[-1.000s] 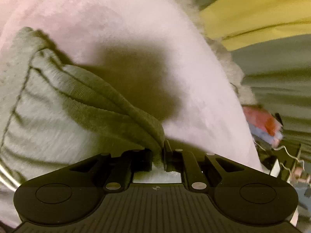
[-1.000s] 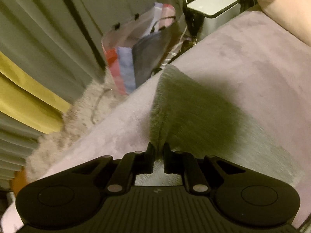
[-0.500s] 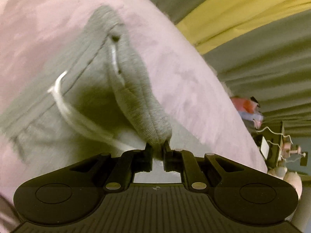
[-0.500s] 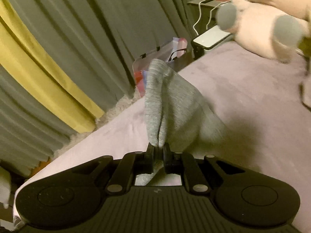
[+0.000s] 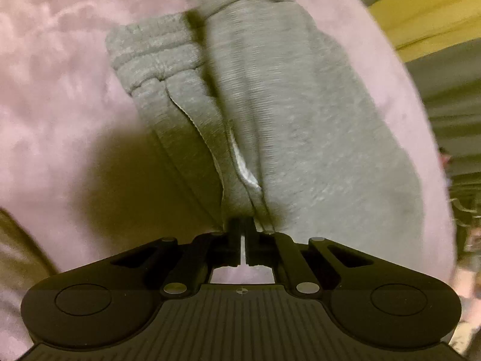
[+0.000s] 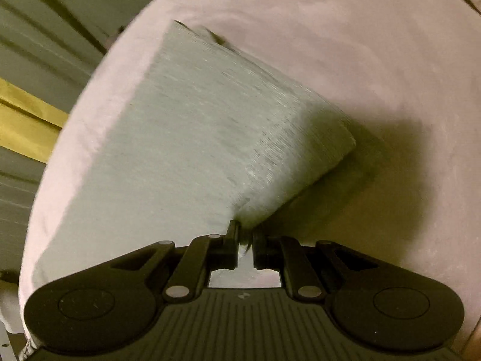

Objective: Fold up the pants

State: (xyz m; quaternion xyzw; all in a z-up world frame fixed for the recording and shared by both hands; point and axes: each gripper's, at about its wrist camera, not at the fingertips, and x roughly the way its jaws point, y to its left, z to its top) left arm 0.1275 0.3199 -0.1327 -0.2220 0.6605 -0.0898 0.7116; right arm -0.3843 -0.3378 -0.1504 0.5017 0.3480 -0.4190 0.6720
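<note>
Grey sweatpants (image 5: 300, 126) lie on a pink bed cover (image 5: 60, 105). In the left wrist view I see the ribbed waistband (image 5: 150, 54) at the upper left and a white drawstring (image 5: 245, 171) in a fold. My left gripper (image 5: 243, 225) is shut on a fold of the pants near the drawstring. In the right wrist view the pants (image 6: 195, 138) spread flat as a broad panel with a folded edge at the right. My right gripper (image 6: 245, 231) is shut on the near edge of that panel.
The pink cover (image 6: 375, 60) drops off at the bed edge on the left of the right wrist view. Grey and yellow curtains (image 6: 27, 111) hang beyond it, and also at the right of the left wrist view (image 5: 436, 30).
Both grippers have carried the pants from held up in the air down onto the bed. The cloth now lies spread flat, and both views point down at the cover.
</note>
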